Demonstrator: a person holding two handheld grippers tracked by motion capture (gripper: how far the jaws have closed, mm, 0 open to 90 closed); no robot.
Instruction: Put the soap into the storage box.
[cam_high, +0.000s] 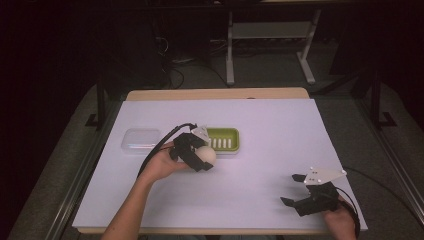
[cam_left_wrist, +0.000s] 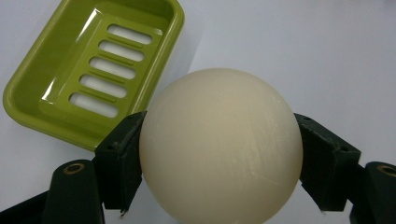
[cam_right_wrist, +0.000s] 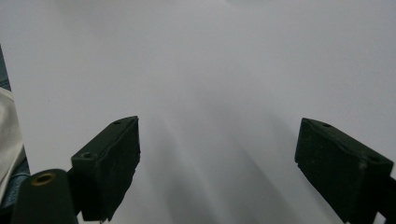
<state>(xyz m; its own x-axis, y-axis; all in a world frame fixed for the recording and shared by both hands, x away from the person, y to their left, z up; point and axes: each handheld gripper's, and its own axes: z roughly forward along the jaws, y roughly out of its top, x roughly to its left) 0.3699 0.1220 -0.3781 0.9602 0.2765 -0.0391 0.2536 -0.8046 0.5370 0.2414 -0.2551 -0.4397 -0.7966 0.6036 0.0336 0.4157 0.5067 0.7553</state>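
The left gripper is gripping a smooth, matte, cream-white ball between its fingers, holding it over the white-covered bench just beside a glossy lime-green plastic soap dish with a slotted floor. A clear, rounded plastic lid is lying just left of that dish. The right gripper is sitting near the bench's front right corner, its fingers spread wide apart and holding nothing.
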